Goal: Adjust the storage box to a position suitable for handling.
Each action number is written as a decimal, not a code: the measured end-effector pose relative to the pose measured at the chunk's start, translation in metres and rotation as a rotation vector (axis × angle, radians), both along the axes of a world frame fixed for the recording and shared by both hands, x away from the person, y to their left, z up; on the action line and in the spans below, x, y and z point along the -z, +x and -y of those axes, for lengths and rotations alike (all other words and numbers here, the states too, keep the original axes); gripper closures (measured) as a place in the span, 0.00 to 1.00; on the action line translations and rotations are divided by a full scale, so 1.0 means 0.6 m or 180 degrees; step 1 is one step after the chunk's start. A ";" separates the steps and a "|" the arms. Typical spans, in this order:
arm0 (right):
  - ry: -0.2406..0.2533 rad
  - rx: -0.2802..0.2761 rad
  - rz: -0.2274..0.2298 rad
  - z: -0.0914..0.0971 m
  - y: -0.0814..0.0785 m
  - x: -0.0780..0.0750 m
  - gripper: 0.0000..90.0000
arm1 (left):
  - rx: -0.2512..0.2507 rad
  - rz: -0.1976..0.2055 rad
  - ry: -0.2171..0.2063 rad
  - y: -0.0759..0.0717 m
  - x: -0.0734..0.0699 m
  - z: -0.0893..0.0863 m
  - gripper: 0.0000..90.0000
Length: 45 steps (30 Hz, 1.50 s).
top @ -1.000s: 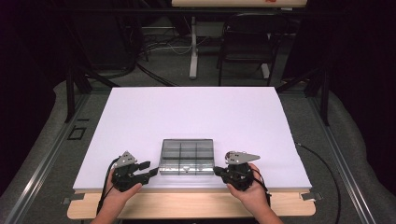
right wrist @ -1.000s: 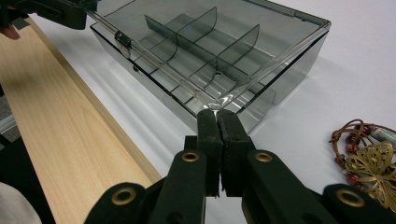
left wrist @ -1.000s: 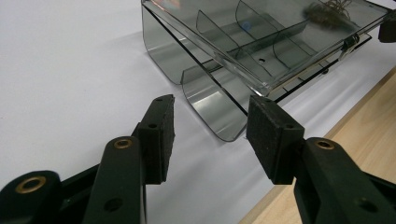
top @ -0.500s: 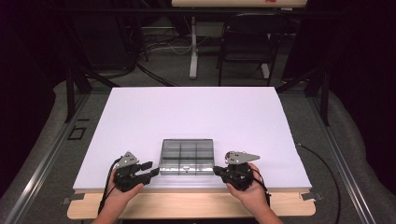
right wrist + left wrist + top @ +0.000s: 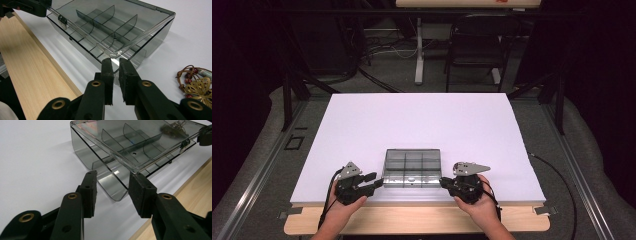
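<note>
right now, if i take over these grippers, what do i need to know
Left gripper: open, its jaws just closing around the box's near left corner, not pinching it yet.
Right gripper: open by a thin gap and just opening, with the box's near right corner between its jaws.
Box: at the table's near edge, lid slightly ajar.
Necklace: lies beside the box.
Left to do: probably lift the lid fully.

A lab or recording studio: black curtains (image 5: pixel 242 75) wall off a white counter (image 5: pixel 422 125) on a metal frame (image 5: pixel 257 170), with cables (image 5: pixel 382 50) on grey carpet (image 5: pixel 377 80) and a chair (image 5: pixel 474 50) behind (nothing homely).
</note>
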State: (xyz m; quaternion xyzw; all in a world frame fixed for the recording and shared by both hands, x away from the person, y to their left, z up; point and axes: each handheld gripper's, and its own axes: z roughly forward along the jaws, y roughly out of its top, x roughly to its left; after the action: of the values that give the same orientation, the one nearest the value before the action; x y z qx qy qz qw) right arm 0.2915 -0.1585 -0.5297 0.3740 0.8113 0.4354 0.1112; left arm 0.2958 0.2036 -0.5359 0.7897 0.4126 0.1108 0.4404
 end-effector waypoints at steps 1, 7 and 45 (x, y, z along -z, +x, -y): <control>-0.0006 0.0006 0.0003 0.000 0.000 0.000 0.89 | -0.0011 -0.0002 -0.0019 0.000 -0.001 0.001 0.65; 0.0013 0.0063 0.0025 0.001 0.002 0.001 0.83 | -0.0044 -0.0012 -0.0106 0.001 -0.004 0.000 0.65; -0.0040 0.0170 0.0105 -0.012 0.017 -0.006 0.69 | -0.0022 0.0003 -0.0125 0.007 -0.016 0.012 0.63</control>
State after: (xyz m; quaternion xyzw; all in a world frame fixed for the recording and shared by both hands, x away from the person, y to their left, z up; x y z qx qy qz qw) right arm 0.3015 -0.1513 -0.5263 0.3876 0.8018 0.4333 0.1384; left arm 0.3001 0.1961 -0.5265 0.7794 0.4171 0.1045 0.4556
